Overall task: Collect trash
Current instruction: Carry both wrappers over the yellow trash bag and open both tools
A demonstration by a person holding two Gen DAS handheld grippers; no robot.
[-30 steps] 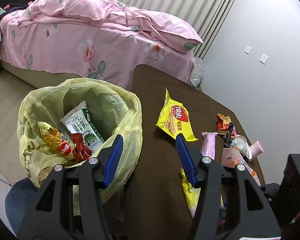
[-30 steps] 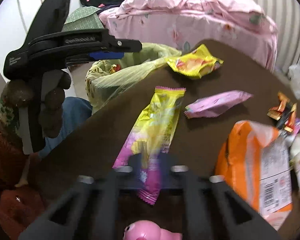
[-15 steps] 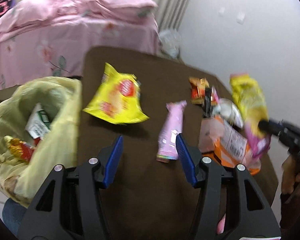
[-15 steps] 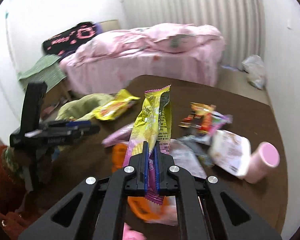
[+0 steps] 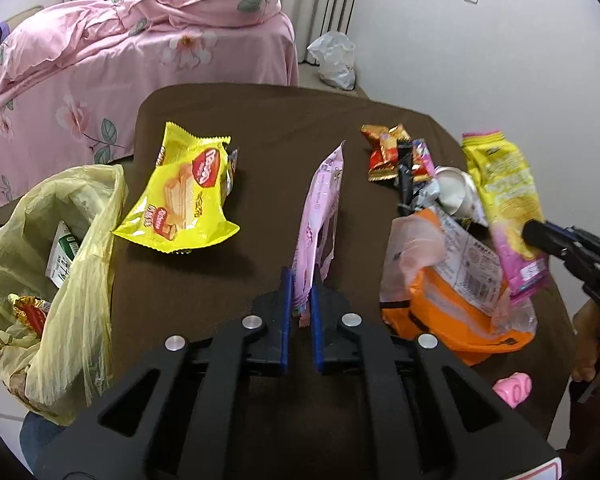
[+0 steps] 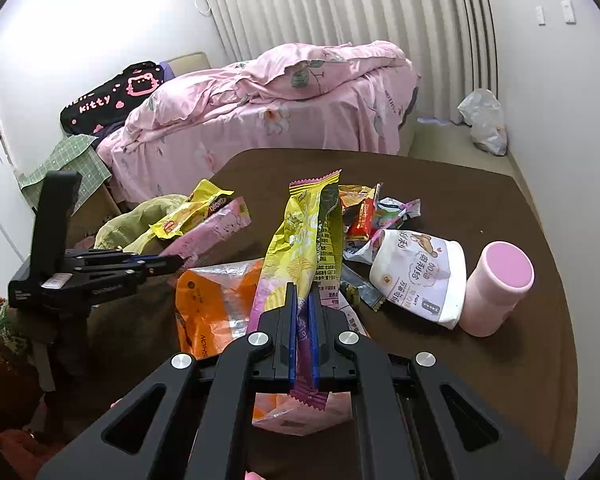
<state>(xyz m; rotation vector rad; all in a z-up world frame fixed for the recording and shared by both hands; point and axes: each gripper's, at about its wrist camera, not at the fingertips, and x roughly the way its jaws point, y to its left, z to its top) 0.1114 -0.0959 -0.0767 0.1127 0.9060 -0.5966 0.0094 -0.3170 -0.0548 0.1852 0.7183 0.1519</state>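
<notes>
My left gripper (image 5: 300,280) is shut on the near end of a pink wrapper (image 5: 322,208) and holds it up off the brown table (image 5: 260,120); it also shows in the right wrist view (image 6: 216,228). My right gripper (image 6: 303,304) is shut on a yellow and pink snack packet (image 6: 304,232), held upright above the table; it shows at the right of the left wrist view (image 5: 504,196). A yellow trash bag (image 5: 60,240) hangs open at the table's left edge with wrappers inside.
On the table lie a yellow wafer packet (image 5: 184,196), an orange bag (image 5: 440,280), small candy wrappers (image 5: 392,152), a white pouch (image 6: 416,276) and a pink cup (image 6: 496,284). A pink toy (image 5: 514,386) sits near the front. A bed (image 6: 280,100) stands behind.
My left gripper swung from the bag to the table, then closed on the pink wrapper and lifted it. My right gripper took hold of the yellow packet and raised it.
</notes>
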